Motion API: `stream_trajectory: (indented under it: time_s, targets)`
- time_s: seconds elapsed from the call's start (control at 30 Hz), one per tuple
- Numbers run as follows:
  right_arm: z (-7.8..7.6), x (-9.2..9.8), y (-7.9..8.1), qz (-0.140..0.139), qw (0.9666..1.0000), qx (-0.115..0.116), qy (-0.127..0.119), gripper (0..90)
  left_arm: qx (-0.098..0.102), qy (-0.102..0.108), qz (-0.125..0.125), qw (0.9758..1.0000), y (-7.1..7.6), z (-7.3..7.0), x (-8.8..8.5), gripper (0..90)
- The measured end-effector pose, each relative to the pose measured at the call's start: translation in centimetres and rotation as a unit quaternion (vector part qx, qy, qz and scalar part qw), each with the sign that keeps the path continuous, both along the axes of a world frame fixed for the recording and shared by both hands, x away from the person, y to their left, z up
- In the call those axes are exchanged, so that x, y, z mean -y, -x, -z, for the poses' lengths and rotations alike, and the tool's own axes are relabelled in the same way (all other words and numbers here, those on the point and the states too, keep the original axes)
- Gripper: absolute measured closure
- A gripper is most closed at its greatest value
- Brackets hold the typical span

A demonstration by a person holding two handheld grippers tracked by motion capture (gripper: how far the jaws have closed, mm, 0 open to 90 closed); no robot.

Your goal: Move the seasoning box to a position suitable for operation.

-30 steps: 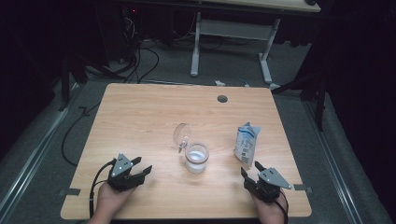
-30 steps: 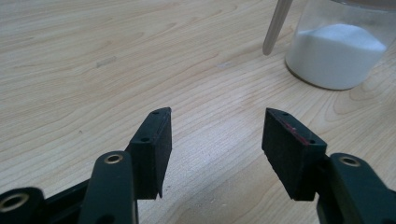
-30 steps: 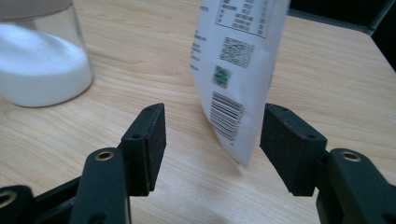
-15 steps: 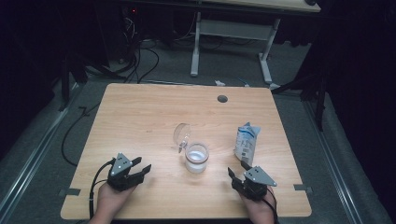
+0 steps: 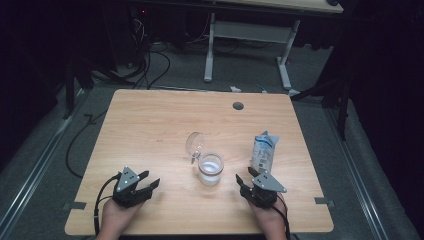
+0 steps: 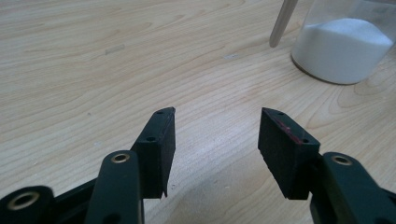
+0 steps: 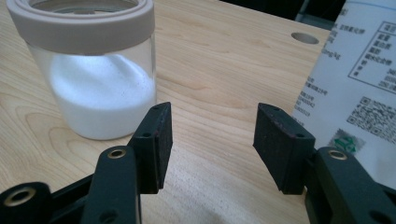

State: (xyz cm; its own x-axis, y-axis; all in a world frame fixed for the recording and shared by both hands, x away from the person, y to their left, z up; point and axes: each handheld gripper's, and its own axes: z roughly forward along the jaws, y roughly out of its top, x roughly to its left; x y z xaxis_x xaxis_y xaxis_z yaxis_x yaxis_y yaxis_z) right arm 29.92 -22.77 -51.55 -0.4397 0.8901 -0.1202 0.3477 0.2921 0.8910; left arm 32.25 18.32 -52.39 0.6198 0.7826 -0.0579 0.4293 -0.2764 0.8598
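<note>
Here your right tongs (image 5: 246, 179) have been closing, nothing between them, aimed between jar (image 5: 210, 168) and bag (image 5: 263, 152). Left tongs (image 5: 148, 183) rest open on the bench (image 5: 150, 125), clear of both.

Black two-jaw tool (image 5: 150, 185) with grey three-cornered plate, trailing cable.

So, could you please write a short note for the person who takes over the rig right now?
Left gripper: open, empty, near the table's front left.
Right gripper: open, empty, jaws have just been closing; it sits between the jar and the bag.
Jar: mid-table, upright, part filled with white powder, its lid off and behind it.
Bag: upright, right of the jar.
Done: jar opened.
Left: probably pick up the bag and pour; nothing is gripped yet.
</note>
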Motion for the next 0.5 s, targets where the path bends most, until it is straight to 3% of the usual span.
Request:
stream_trajectory:
  time_s: [0.23,0.37,0.5]
  targets:
    - [0.0,-0.7,-0.7,-0.009,0.9999,-0.006,-0.003,47.9,0.003,0.002,-0.004,1.0000,0.8,-0.2,-0.3,48.1]
    - [0.0,-1.1,-1.0,-0.014,0.9997,-0.013,-0.016,52.3,0.002,0.001,-0.008,1.0000,1.0,-0.1,-0.4,48.7]
    - [0.2,-1.3,-1.2,-0.017,0.9997,-0.012,-0.010,52.4,0.003,0.006,-0.011,0.9999,1.0,-0.2,-0.5,48.7]
